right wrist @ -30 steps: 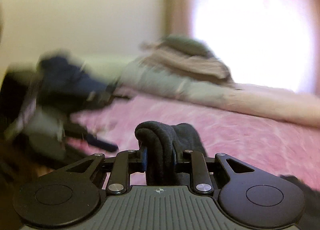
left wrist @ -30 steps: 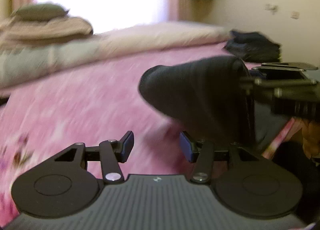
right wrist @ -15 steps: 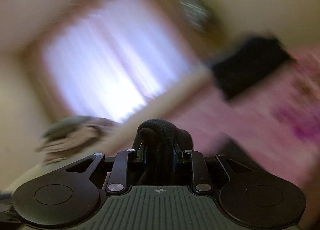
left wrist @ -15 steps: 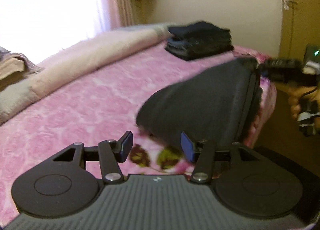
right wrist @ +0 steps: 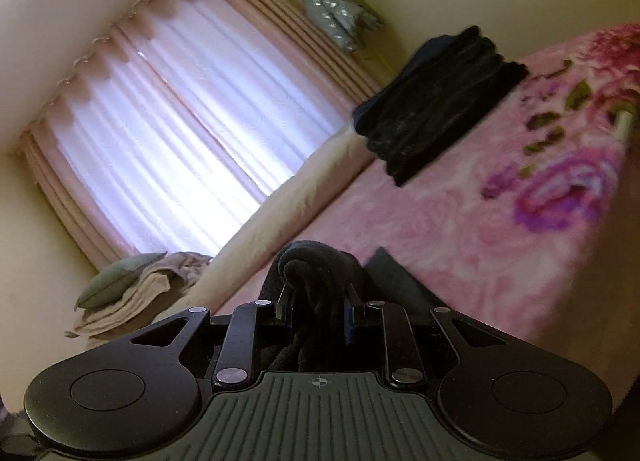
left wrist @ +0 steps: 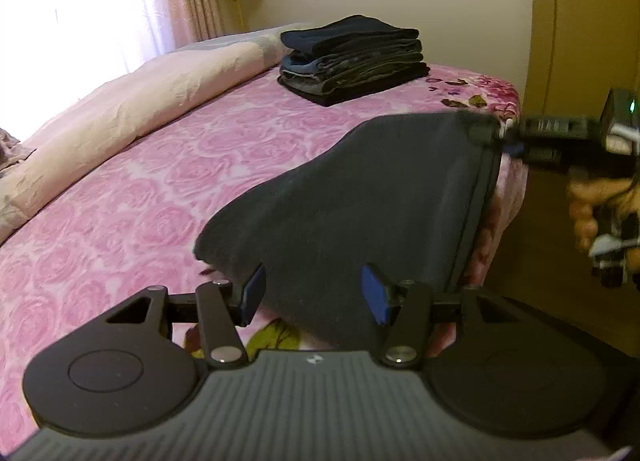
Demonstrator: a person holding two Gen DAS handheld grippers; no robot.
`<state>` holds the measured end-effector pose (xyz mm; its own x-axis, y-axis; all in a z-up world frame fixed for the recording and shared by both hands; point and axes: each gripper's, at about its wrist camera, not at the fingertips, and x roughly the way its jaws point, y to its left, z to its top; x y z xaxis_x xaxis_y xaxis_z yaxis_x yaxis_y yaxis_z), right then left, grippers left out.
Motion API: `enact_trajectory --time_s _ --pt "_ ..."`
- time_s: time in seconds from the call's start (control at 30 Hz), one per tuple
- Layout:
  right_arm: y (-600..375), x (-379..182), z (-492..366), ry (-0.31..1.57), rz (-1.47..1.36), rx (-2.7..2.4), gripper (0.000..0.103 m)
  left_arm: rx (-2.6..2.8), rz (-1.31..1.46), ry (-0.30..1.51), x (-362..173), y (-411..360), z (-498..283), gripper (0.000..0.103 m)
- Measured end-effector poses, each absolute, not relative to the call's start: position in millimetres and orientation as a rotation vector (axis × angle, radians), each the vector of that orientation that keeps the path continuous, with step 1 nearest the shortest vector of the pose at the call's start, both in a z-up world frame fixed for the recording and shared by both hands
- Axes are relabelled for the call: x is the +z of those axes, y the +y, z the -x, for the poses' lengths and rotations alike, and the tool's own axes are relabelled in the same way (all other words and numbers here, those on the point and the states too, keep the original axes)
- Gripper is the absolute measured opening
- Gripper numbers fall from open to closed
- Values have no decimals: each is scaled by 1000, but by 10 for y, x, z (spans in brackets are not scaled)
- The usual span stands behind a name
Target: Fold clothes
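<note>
A folded dark grey garment (left wrist: 360, 201) hangs in the air over the near corner of the pink floral bed (left wrist: 160, 189). My right gripper (left wrist: 508, 137) is shut on its upper right corner; in the right wrist view the bunched dark cloth (right wrist: 316, 277) sits clamped between the jaws of my right gripper (right wrist: 318, 311). My left gripper (left wrist: 312, 293) is open and empty, with its blue pads just below the garment's lower edge. A stack of folded dark clothes (left wrist: 352, 61) lies at the far side of the bed, and it also shows in the right wrist view (right wrist: 436, 101).
A rolled cream duvet (left wrist: 140, 101) runs along the bed's far edge under the curtained window (right wrist: 180, 141). A pile of beige towels and a grey pillow (right wrist: 132, 301) lies at the head end. A wooden door (left wrist: 580, 41) stands to the right of the bed.
My right gripper has swung the garment to the right, toward the bed corner, and tilted. My left gripper has turned right after it, bringing the stack of clothes and the door into view.
</note>
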<state>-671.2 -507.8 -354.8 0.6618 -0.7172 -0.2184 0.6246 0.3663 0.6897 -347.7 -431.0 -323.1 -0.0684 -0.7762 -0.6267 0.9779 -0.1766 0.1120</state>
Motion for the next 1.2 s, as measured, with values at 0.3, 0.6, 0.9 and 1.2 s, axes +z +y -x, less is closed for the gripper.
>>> enact_trajectory --time_s 0.3,0.6,0.9,1.2 --pt "-5111 -3707 6874 -77 -911 -861 22 -1639 -696 456 -3364 -4538 3480 49" --pt "-5052 -3285 7088 -48 -819 -823 62 -1624 -650 492 -3434 -4697 3383 49" --pt "-6068 -2972 6589 285 -771 -597 62 -1596 -609 528 -3426 -4937 3258 48" --pt "-6639 -3486 6189 464 -923 -443 62 -1588 -639 564 -3667 -5012 3235 49"
